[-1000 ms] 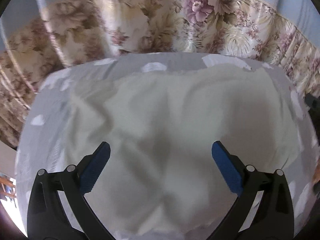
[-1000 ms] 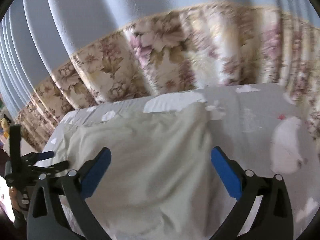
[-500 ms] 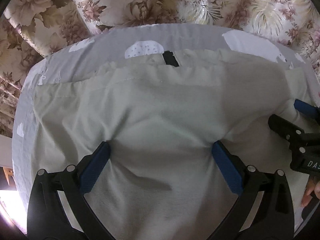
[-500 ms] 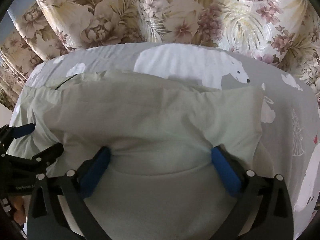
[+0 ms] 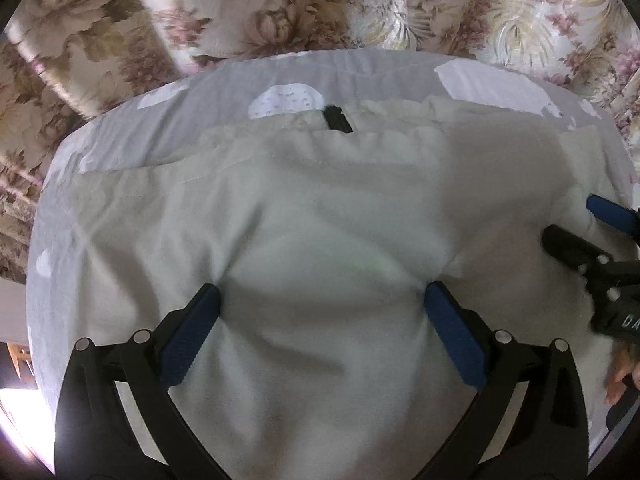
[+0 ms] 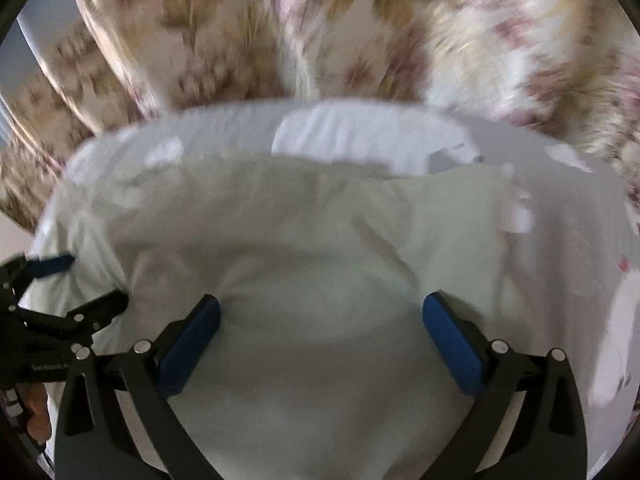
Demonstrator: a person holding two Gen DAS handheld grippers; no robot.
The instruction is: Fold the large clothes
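A large pale cream garment [image 5: 320,208] lies spread on a grey bed sheet with white bear prints [image 5: 160,128]; a black tag [image 5: 338,118] shows at its far waistband. My left gripper [image 5: 320,320] is open, its blue pads [image 5: 192,332] wide apart and resting on the cloth. My right gripper [image 6: 320,324] is also open on the garment [image 6: 320,232], nearer its right edge. Each gripper shows in the other's view: the right one at the right edge [image 5: 592,256], the left one at the left edge [image 6: 60,304]. The right wrist view is blurred.
A floral curtain [image 5: 320,4] hangs behind the bed's far edge, also in the right wrist view [image 6: 360,28]. Grey sheet with a white bear [image 6: 380,136] extends to the right of the garment. The bed's left edge drops off near a bright floor patch [image 5: 16,400].
Both grippers came down from above onto the garment and now rest low on it, jaws still open. The right wrist view has tilted up slightly and blurred.
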